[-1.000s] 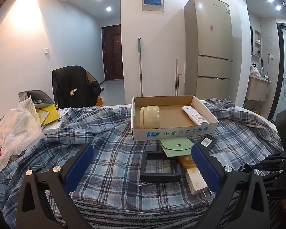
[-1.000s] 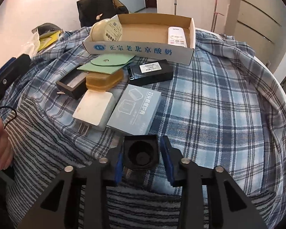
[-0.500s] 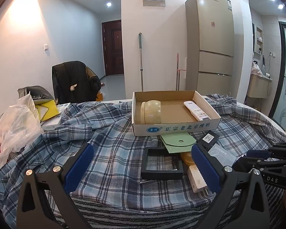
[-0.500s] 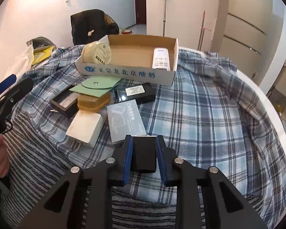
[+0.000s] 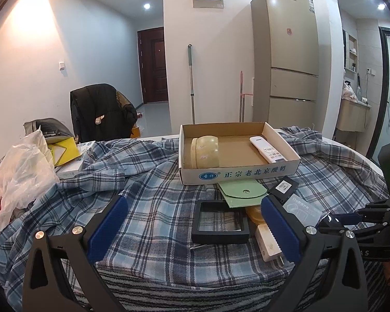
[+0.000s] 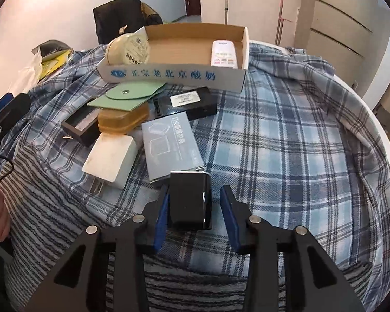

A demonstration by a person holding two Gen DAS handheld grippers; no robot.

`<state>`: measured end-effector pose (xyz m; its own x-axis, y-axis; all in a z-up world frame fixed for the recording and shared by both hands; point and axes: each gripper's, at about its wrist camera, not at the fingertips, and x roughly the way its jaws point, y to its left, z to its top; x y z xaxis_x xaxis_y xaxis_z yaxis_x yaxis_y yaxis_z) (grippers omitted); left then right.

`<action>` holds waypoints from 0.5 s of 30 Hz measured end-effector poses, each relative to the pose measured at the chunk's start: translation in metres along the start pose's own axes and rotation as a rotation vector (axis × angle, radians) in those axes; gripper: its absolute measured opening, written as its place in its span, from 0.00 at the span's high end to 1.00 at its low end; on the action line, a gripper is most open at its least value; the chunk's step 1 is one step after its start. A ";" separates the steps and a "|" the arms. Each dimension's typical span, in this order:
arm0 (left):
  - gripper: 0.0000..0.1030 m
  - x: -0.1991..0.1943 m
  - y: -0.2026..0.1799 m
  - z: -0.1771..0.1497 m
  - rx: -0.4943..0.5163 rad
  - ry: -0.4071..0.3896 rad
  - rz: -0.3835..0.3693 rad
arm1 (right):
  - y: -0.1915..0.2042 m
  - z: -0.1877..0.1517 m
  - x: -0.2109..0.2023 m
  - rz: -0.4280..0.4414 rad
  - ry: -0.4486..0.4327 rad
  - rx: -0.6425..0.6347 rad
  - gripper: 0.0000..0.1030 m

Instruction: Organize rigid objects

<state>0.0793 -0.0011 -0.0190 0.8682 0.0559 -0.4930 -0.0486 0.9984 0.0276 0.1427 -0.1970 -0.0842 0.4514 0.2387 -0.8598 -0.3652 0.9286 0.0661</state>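
1. Lettering in blue Chinese characters, beside a round blue logo, ran along the front wall of the cardboard tray, which sat at the far side of the plaid cloth covering the bench.
2. Contents of the tray: a cream round tin standing on edge at its left end, barcode labels visible on its face, and a white remote control lying at its right end.
3. A grey flat box bore white characters and a line drawing; a black box behind it carried a white label too small to read.
4. A green pouch, an amber case, a black frame and a white plug adapter lay clustered in front of the tray.
5. The right tongs were opening; the small black block stood between the pads, the right pad clear of it.
6. The left tongs stood wide apart with nothing between them.
7. Only the left wrist view showed the refrigerator in full and the hollow centre of the black frame.
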 end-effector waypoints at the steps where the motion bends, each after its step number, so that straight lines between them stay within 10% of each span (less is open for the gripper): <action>1: 0.00 -0.001 -0.001 0.000 -0.002 -0.001 0.002 | 0.001 0.000 0.000 0.003 0.001 -0.005 0.64; 15: 0.00 -0.001 -0.003 0.001 0.001 -0.001 0.003 | 0.003 -0.002 0.000 -0.030 -0.006 -0.025 0.72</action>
<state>0.0788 -0.0038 -0.0179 0.8684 0.0589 -0.4923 -0.0508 0.9983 0.0298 0.1399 -0.1943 -0.0853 0.4674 0.2127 -0.8581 -0.3713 0.9281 0.0279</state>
